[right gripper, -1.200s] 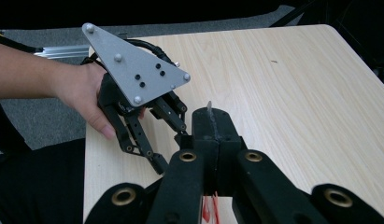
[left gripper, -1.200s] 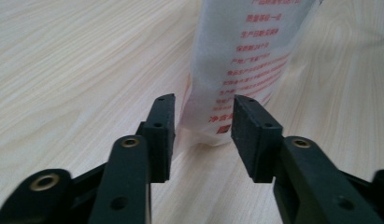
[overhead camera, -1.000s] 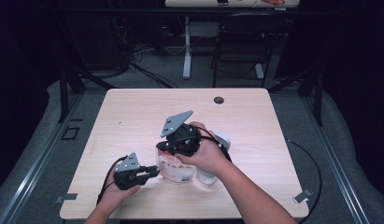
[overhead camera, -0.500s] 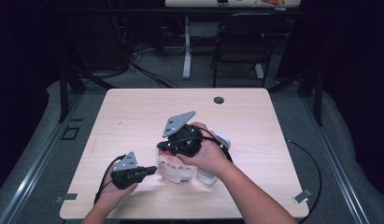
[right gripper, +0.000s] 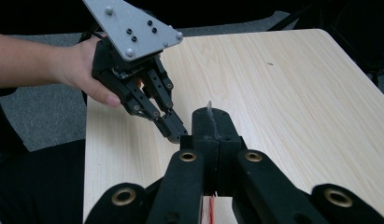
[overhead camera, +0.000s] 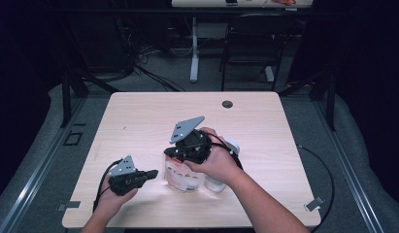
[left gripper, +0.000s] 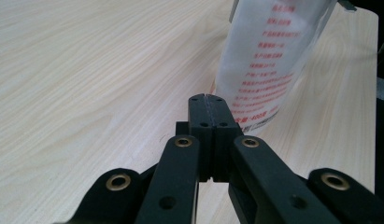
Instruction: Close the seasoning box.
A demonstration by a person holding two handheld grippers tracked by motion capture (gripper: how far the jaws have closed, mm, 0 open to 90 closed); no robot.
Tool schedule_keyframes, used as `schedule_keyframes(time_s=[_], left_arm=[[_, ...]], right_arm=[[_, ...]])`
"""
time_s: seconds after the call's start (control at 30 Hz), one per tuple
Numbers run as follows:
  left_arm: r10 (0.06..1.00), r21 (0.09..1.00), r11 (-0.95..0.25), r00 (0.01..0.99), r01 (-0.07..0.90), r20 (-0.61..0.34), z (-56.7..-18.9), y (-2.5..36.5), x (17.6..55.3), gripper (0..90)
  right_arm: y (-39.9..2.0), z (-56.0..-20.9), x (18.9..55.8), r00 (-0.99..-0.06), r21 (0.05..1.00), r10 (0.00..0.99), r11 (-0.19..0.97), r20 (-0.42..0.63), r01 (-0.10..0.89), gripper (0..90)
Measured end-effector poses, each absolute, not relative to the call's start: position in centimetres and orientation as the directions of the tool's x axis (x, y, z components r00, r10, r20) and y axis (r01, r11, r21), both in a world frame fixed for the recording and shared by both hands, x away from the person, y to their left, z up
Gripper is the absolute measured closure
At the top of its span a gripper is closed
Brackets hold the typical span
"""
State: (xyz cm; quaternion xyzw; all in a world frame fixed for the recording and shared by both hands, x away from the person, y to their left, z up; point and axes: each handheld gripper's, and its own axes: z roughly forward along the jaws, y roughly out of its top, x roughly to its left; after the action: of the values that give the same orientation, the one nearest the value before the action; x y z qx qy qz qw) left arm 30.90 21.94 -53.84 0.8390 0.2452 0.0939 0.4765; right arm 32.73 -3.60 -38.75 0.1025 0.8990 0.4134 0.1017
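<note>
Nearest me on the bench, my left gripper sits closed and empty beside the printed bag, whose top edge my right gripper pinches upright; opening it seems left.

High view overlooks the table; gripper views skim it closely.

A pale wood-grain table is shown; a translucent white bag is printed with red text; black tongs are seen.
</note>
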Motion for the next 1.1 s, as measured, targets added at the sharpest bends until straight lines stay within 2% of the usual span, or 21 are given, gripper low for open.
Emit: schedule_keyframes(time_s=[0.1, 0.2, 0.3, 0.37, 0.57, 0.8, 1.1], left_arm=[[0.497, 0.838, -0.444, 0.865, 0.318, -0.065, -54.2, 21.9, 30.9, 90.0], [0.488, 0.838, -0.441, 0.869, 0.321, -0.076, -54.5, 21.7, 30.9, 76.5], [0.473, 0.841, -0.438, 0.877, 0.317, -0.084, -54.7, 21.6, 31.0, 70.3], [0.467, 0.842, -0.431, 0.879, 0.324, -0.099, -54.9, 21.5, 31.0, 60.5], [0.442, 0.836, -0.441, 0.889, 0.328, -0.115, -56.0, 20.6, 31.2, 43.1], [0.408, 0.816, -0.477, 0.905, 0.326, -0.123, -57.0, 19.6, 31.6, 37.8], [0.361, 0.811, -0.490, 0.921, 0.321, -0.146, -57.6, 18.6, 31.9, 36.4]], right_arm=[[-3.7, -38.7, 32.6, -0.961, 0.763, 0.259, 0.640, -0.098, 0.095, 90.0], [-3.7, -38.6, 32.5, -0.962, 0.761, 0.252, 0.643, -0.106, 0.085, 90.0], [-3.8, -38.6, 32.4, -0.962, 0.759, 0.250, 0.647, -0.111, 0.080, 90.0], [-3.9, -38.6, 32.3, -0.962, 0.759, 0.251, 0.646, -0.112, 0.080, 90.0], [-4.0, -38.4, 32.2, -0.964, 0.758, 0.239, 0.648, -0.114, 0.071, 90.0], [-4.0, -38.4, 31.9, -0.966, 0.765, 0.231, 0.641, -0.115, 0.062, 90.0], [-4.1, -37.9, 31.7, -0.970, 0.774, 0.213, 0.631, -0.114, 0.047, 90.0]])
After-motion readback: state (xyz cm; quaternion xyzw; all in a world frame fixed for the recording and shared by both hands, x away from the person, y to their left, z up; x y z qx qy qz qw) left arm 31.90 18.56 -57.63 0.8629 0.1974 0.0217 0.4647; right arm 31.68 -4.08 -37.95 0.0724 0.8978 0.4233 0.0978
